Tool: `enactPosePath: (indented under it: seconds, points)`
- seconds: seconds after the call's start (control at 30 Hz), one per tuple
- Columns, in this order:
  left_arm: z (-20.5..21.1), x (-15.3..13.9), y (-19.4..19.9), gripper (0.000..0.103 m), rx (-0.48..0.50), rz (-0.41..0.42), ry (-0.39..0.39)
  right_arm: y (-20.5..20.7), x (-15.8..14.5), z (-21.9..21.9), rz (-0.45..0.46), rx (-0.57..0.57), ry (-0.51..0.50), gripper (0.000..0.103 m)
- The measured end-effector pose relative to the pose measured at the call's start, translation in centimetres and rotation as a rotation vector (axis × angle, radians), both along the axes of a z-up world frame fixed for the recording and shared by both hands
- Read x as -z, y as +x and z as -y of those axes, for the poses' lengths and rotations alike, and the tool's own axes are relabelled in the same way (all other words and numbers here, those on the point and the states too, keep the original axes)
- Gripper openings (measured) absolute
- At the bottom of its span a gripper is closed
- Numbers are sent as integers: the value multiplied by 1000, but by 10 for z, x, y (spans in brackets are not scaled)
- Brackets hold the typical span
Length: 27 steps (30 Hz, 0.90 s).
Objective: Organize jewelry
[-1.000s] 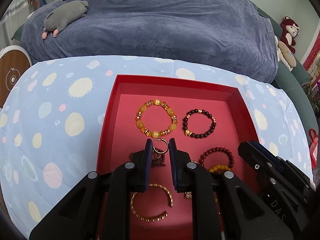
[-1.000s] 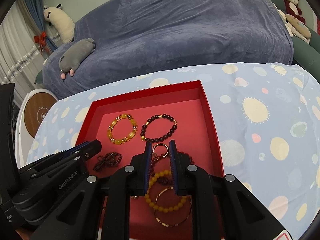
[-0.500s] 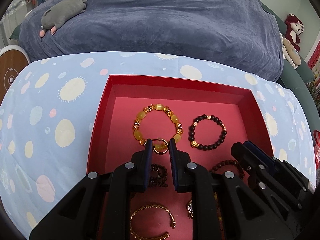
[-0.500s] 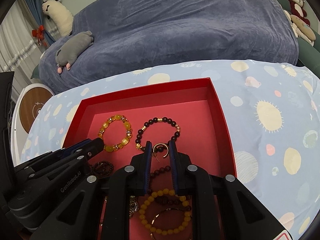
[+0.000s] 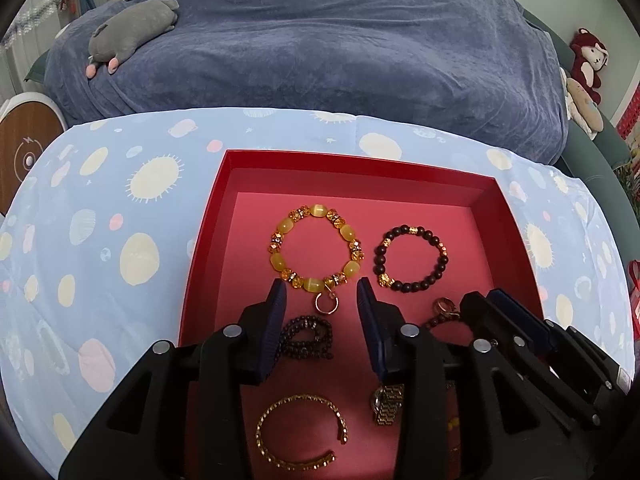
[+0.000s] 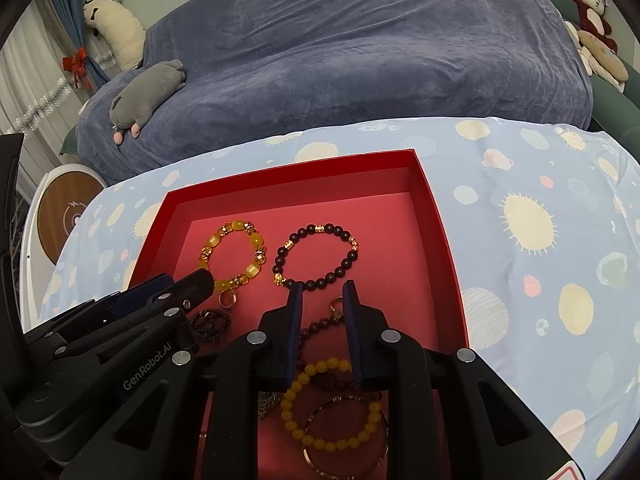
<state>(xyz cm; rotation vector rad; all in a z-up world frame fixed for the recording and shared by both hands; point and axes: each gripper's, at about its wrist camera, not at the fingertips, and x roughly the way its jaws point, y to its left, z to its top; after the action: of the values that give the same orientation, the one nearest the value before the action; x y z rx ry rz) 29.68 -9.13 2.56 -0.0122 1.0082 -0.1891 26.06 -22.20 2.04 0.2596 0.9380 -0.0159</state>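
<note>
A red tray [image 5: 208, 240] [image 6: 440, 240] holds the jewelry. My left gripper [image 5: 321, 294] is open above a small gold earring [image 5: 326, 303] that lies below the yellow bead bracelet [image 5: 316, 246]. My right gripper [image 6: 322, 294] is open around a second gold earring [image 6: 337, 306], which lies on the tray by a dark red bead strand [image 6: 320, 326]. A dark bead bracelet [image 5: 410, 258] [image 6: 316, 256] lies to the right of the yellow one. A gold bangle [image 5: 300, 432], a watch [image 5: 386, 402] and a dark bead coil [image 5: 310, 338] lie nearer me.
The tray sits on a light blue spotted cloth [image 5: 120, 220]. A yellow bead bracelet [image 6: 332, 404] and a thin bangle [image 6: 344, 436] lie under the right gripper. Behind is a blue-covered sofa [image 5: 320, 40] with a grey plush toy [image 5: 132, 30].
Both grippers have opened and let go of their earrings, which now lie on the tray. Both grippers moved forward over the tray.
</note>
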Motion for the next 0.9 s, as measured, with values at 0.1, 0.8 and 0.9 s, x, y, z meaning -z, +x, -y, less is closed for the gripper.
enactPosePath:
  seconds: [0.1,0.8,0.9]
  points:
    - [-1,-7,-9,35,4,7,-1,-9,-7,-1,4,7,-4,24]
    - [-31,-43,-94,42,-7,42,5,-91,-45,-15,31,43,-45,52]
    - [-34,-44,-102,43,-10,48,9,-101,-47,-18,30,42,-50,52]
